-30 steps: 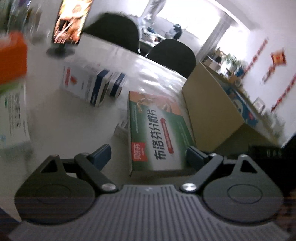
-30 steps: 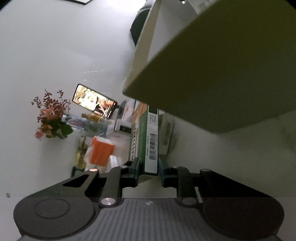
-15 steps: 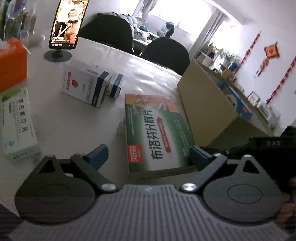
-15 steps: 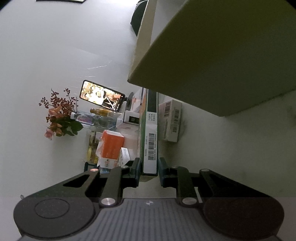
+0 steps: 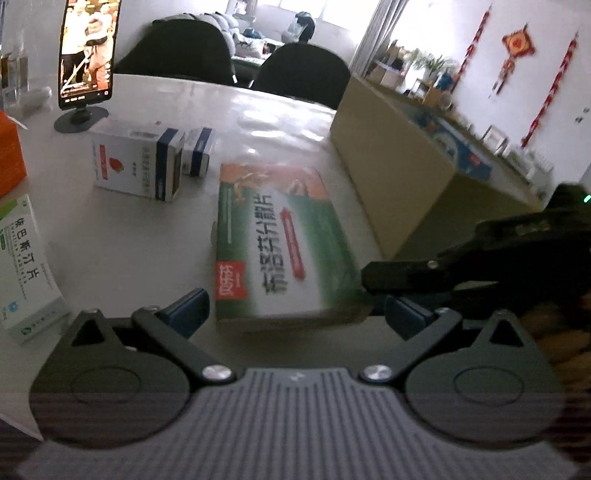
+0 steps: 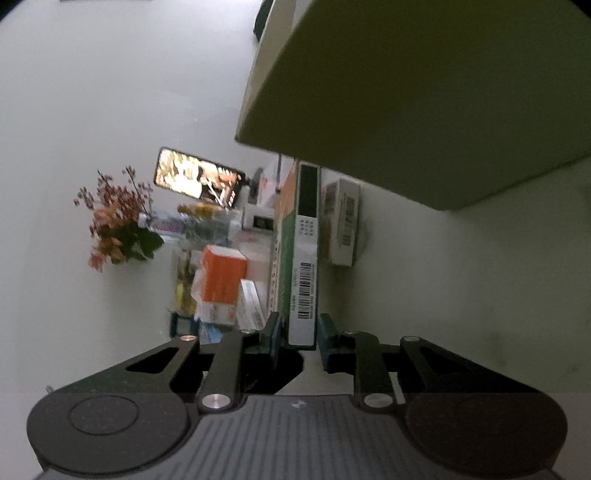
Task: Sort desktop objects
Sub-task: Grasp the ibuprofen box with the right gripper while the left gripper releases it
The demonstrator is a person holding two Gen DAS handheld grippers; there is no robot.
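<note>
R tongs [image 6: 299, 334] clamp green med box [image 6: 303, 258], L tongs [image 5: 295, 314] spread wide

left tool [image 5: 295, 314] open | green box [image 5: 280, 243] between, seemingly untouched

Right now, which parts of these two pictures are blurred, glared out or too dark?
Left wrist view: the green medicine box is motion-blurred and the window blows out. Right wrist view: the cardboard box is in dark shadow, and the flowers look soft.

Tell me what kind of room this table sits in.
Probably an office or meeting room: dark office chairs line the far side of the white table, and a long counter with plants and frames runs along the red-decorated wall.
</note>
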